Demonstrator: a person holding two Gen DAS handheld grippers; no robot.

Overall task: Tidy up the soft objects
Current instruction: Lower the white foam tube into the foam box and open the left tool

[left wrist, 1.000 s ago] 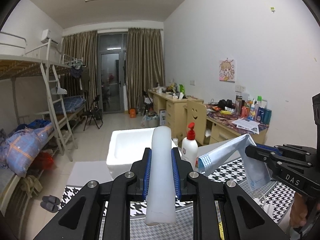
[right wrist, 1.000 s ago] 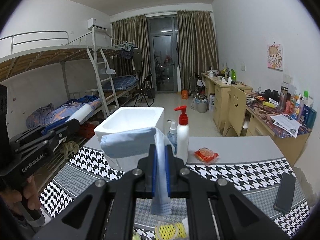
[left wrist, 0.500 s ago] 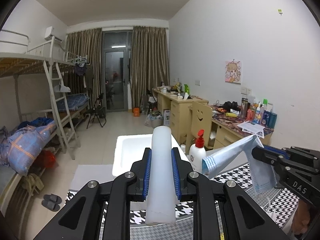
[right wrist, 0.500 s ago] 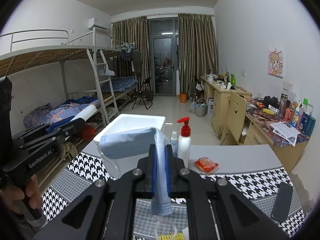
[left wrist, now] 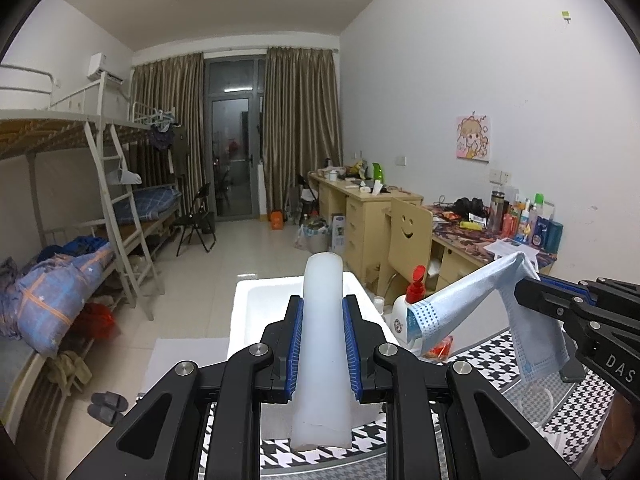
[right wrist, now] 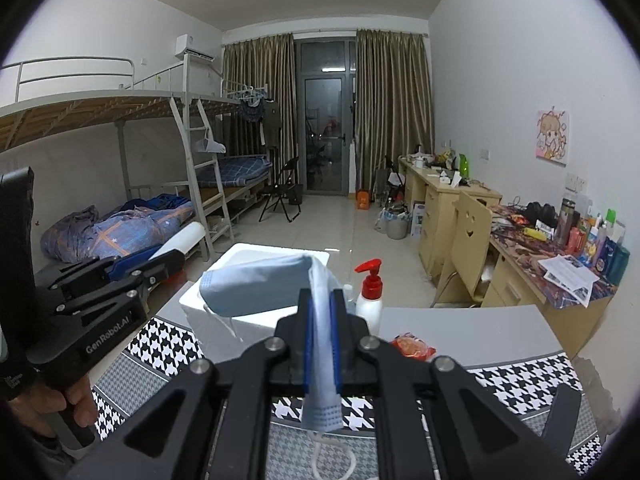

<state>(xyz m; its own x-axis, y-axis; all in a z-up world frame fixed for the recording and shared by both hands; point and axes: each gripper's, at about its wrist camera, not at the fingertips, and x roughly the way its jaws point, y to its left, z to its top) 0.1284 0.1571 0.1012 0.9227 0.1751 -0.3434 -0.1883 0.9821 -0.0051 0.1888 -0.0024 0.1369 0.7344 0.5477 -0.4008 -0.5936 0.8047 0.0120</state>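
My left gripper [left wrist: 322, 312] is shut on a white foam tube [left wrist: 322, 344], held upright above the table; it also shows in the right wrist view [right wrist: 160, 264] with the tube [right wrist: 182, 240]. My right gripper [right wrist: 320, 300] is shut on a light blue face mask [right wrist: 256, 284] that drapes over the fingers; in the left wrist view the gripper [left wrist: 528, 284] and mask [left wrist: 472, 296] hang at the right. A white foam box [right wrist: 224, 304] sits open on the table ahead of both grippers, also in the left wrist view [left wrist: 244, 312].
A red-capped pump bottle [right wrist: 370, 292] stands right of the box, with a red snack packet [right wrist: 410, 346] beside it. A dark phone [right wrist: 564, 412] lies on the houndstooth cloth [right wrist: 500, 380] at right. Desks, a chair and bunk beds stand beyond the table.
Both grippers have risen higher above the table with their objects still held. The box and bottle sit lower in both views.
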